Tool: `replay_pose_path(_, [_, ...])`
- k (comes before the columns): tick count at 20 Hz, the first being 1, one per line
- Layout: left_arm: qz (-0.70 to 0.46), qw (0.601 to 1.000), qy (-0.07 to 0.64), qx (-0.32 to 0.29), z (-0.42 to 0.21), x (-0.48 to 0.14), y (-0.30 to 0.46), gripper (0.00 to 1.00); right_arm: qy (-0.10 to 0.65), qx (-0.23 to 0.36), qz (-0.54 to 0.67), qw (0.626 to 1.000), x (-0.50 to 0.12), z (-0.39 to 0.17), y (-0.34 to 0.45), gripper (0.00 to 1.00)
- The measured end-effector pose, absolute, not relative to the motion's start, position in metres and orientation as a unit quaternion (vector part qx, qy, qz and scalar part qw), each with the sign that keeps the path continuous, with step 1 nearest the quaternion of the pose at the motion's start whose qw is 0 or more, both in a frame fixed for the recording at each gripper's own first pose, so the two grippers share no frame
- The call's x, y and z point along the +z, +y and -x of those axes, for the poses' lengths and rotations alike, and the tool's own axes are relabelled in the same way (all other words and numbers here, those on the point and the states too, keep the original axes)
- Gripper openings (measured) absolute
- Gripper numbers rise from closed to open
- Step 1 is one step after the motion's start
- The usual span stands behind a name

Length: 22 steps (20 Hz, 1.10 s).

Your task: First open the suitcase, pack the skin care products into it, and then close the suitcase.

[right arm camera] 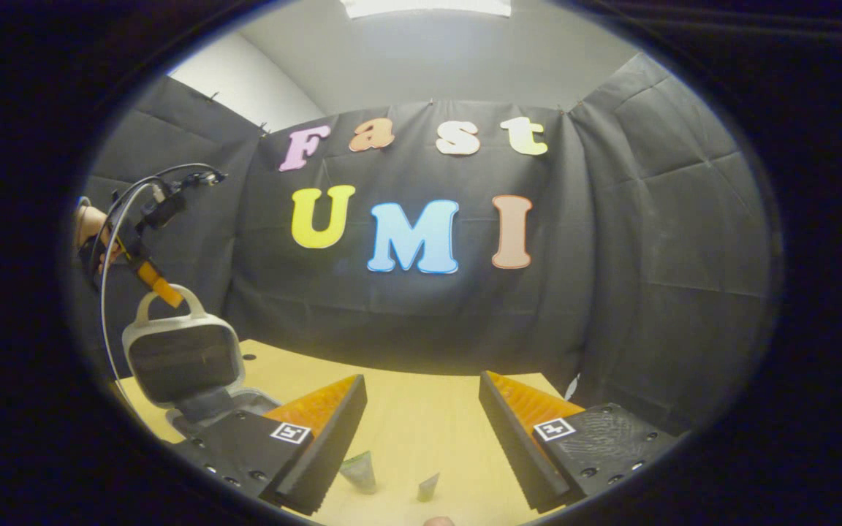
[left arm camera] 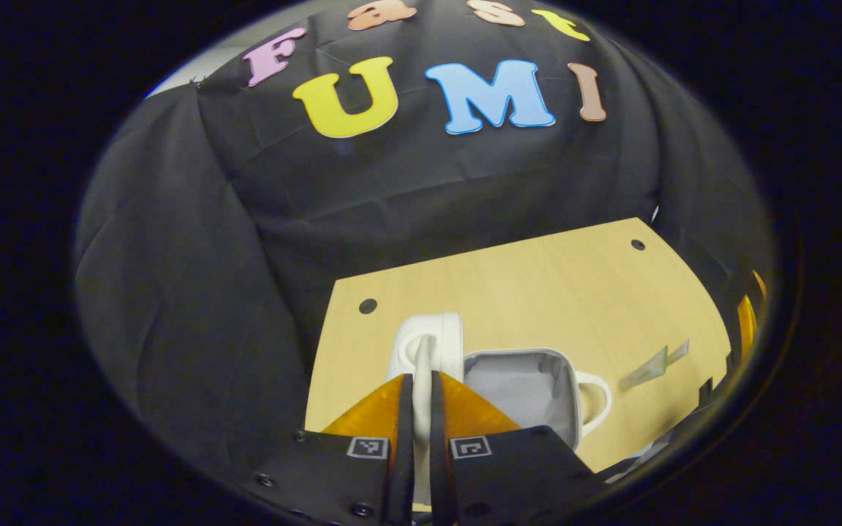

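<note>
Above the case (right arm camera: 205, 409), its lid (right arm camera: 181, 361) was held up by the closed left hand-held gripper (left arm camera: 421, 380) at the handle (right arm camera: 169, 298); right hand-held gripper (right arm camera: 421, 416) was held open. A slip could drop it.

Dim overhead light, fisheye-warped edges

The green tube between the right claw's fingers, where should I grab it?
Grip the green tube across its body, coming down from above with the open right claw. It lies low on the table, so a side approach looks awkward.
</note>
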<state>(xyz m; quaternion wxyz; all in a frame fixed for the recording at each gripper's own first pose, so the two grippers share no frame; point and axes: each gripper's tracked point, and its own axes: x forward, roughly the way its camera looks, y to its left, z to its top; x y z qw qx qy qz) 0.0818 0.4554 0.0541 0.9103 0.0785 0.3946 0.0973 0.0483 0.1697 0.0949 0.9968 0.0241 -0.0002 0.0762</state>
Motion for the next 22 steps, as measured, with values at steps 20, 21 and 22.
replay_pose_path(20, [0.131, 0.859, 0.474, 0.143, 0.002, -0.205, 0.773, 0.14, 0.052, -0.015, 0.019, 0.998, 0.12, -0.02, 0.247, 0.94])
replay_pose_path(21, [0.132, 0.861, 0.469, 0.144, 0.0, -0.208, 0.776, 0.18, 0.053, -0.014, 0.019, 0.998, 0.119, -0.02, 0.247, 0.94])
replay_pose_path(22, [0.129, 0.863, 0.464, 0.151, 0.0, -0.209, 0.781, 0.18, 0.054, -0.013, 0.021, 0.998, 0.121, -0.02, 0.247, 0.94])
